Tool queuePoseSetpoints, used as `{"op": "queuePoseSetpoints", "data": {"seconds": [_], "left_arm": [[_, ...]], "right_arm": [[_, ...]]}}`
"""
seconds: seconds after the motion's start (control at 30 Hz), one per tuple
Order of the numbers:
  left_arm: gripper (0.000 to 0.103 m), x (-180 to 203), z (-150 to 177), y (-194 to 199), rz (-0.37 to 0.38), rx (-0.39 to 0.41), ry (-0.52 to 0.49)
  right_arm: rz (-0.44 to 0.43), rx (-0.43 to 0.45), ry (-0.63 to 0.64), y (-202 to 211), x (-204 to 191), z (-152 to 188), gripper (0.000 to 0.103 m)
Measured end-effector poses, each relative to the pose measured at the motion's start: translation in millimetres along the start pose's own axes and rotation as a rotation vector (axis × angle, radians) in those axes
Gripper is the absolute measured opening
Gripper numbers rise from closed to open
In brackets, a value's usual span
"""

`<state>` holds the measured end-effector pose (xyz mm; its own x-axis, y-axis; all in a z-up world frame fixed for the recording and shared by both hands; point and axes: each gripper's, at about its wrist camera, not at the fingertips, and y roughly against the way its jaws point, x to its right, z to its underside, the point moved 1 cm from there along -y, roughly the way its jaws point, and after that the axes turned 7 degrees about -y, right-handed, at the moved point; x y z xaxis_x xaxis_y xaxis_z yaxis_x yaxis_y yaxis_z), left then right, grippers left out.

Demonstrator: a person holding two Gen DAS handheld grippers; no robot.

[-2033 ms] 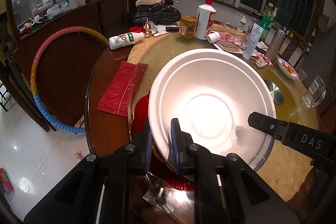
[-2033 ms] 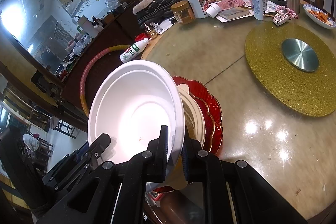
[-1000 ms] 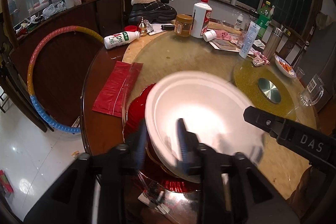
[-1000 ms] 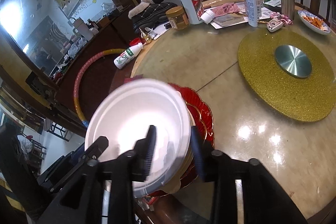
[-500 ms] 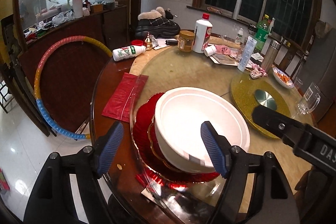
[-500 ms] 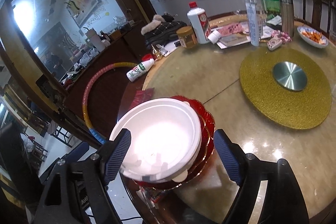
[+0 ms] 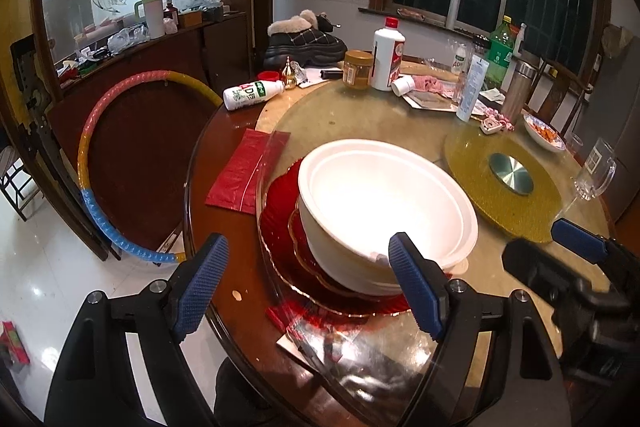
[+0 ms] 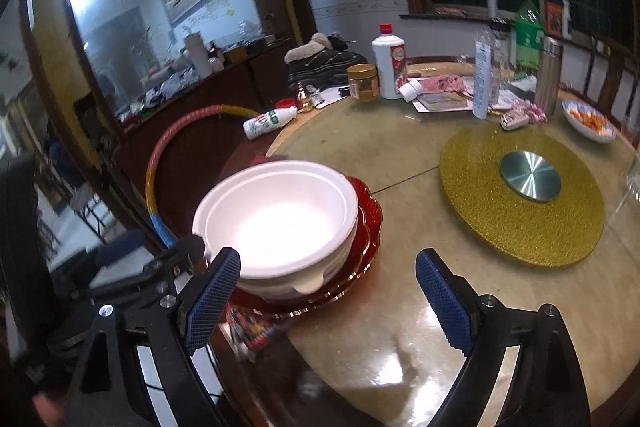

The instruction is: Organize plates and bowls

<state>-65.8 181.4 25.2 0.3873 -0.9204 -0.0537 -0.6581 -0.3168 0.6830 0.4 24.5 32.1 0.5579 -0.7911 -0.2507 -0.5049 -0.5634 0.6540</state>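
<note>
A stack of white foam bowls (image 7: 384, 203) sits on a stack of red plates (image 7: 280, 227) at the near edge of the round table. It also shows in the right wrist view (image 8: 280, 219), on the red plates (image 8: 368, 223). My left gripper (image 7: 308, 287) is open and empty, drawn back in front of the stack. My right gripper (image 8: 332, 303) is open and empty, also drawn back from the bowls. The right gripper shows in the left wrist view (image 7: 576, 251) at the far right.
A gold turntable (image 7: 504, 187) lies right of the stack. A red plastic sheet (image 7: 248, 171) lies to its left. Bottles and a jar (image 7: 360, 69) stand at the back. A small dish of food (image 8: 588, 119) and a glass mug (image 7: 596, 171) are at the far right. A hoop (image 7: 120, 147) leans beside the table.
Both grippers were shut on the white bowls' rim; they set the bowls down on the red plates, opened wide and drew back from the stack.
</note>
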Motion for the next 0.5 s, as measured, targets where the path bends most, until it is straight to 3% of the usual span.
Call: {"op": "queuePoseSetpoints", "data": {"seconds": [0.23,0.5], "left_arm": [[0.083,-0.3,7.7,-0.4,-0.002,-0.011,0.007],[0.086,1.7,10.1,-1.1,-0.01,-0.001,-0.014]], "right_arm": [[-0.005,-0.02,0.092,0.0,-0.2,14.9,0.101],[-0.03,-0.024,0.195,-1.8,-9.7,24.2,0.101]]}}
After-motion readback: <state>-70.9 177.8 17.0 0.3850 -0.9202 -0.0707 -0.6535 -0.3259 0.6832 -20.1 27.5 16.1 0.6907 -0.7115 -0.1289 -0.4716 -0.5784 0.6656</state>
